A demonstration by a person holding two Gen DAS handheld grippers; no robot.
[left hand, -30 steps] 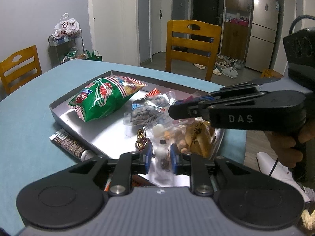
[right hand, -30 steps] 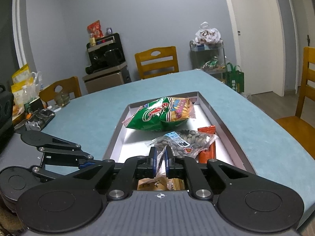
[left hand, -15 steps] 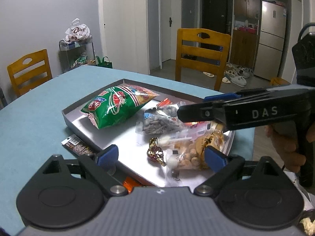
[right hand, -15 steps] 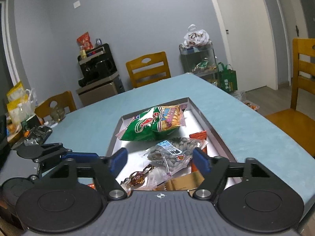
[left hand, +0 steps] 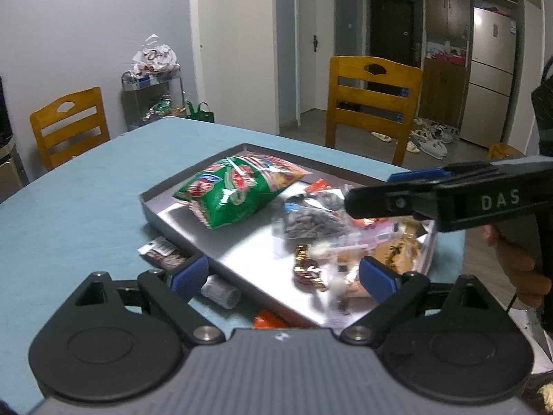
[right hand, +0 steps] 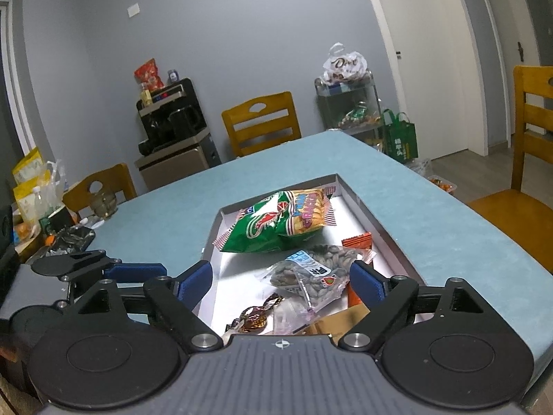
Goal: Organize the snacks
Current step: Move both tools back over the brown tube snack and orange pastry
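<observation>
Left wrist view: a second ago both tongs were pressed together on a clear packet low over the tray's near end; now the left tongs (left hand: 283, 275) are spread wide and hold nothing, and so are the right tongs (right hand: 281, 282). Both have lifted back a little. I judge that packet delivered, so the hands are free for the next stray.

The snacks lie mostly in the tray (left hand: 162, 207) on the worktop (left hand: 69, 207). Counted inside it: one green bag (left hand: 238, 190) at the far end, one seed pack (left hand: 311, 221) beside it, one orange sachet (right hand: 357, 240) against the right wall, one foil candy (left hand: 307, 269), and one clear packet (left hand: 390, 249) of biscuits at the near end. The heap there is blurred, so it may hide another piece or two.

Outside the tray, just beside its left wall, three things wait: one dark wrapper (left hand: 162, 252), one small white roll (left hand: 221, 290), and one orange piece (left hand: 268, 320) partly hidden by the left tool's body. These look like what remains to be put in.
</observation>
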